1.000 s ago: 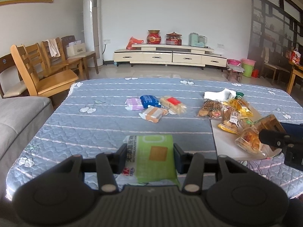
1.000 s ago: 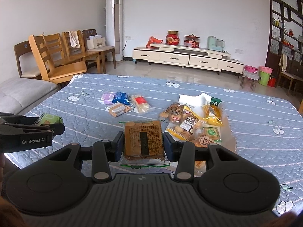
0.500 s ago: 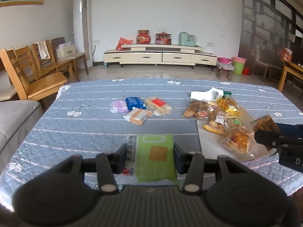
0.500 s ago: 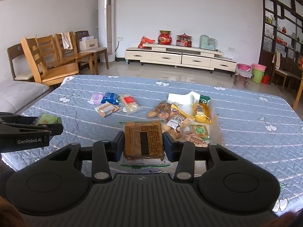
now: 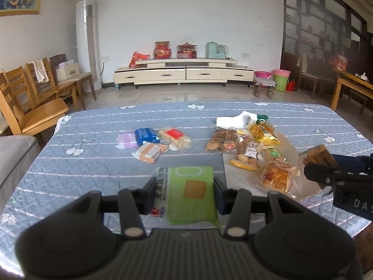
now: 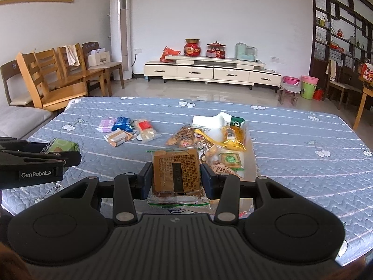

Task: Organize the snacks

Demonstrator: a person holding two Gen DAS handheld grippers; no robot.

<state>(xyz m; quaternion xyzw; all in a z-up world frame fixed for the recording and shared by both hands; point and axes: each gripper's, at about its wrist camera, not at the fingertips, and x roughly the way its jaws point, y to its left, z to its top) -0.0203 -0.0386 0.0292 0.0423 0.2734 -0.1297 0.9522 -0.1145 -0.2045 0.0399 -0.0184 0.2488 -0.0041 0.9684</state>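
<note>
My left gripper (image 5: 184, 192) is shut on a green cracker packet (image 5: 190, 193), held above the near edge of the blue quilted table (image 5: 88, 163). In the right wrist view, my right gripper (image 6: 176, 179) is shut on a brown snack in a clear wrapper (image 6: 176, 173), just in front of a heap of snack packets (image 6: 216, 140) on a white sheet. A smaller group of snacks (image 5: 151, 140) lies left of centre: a pink one, a blue one, an orange one and a clear one with a red label. Each gripper shows at the edge of the other's view.
Wooden chairs (image 6: 51, 81) stand along the left wall, and a grey sofa (image 5: 14, 154) sits beside the table's left edge. A cream TV cabinet (image 5: 184, 74) lines the far wall. Another wooden table (image 5: 352, 88) stands at the right.
The left wrist view has swung to the right, so the snacks sit further left in it. The right wrist view has shifted only slightly. Both packets stay gripped.
</note>
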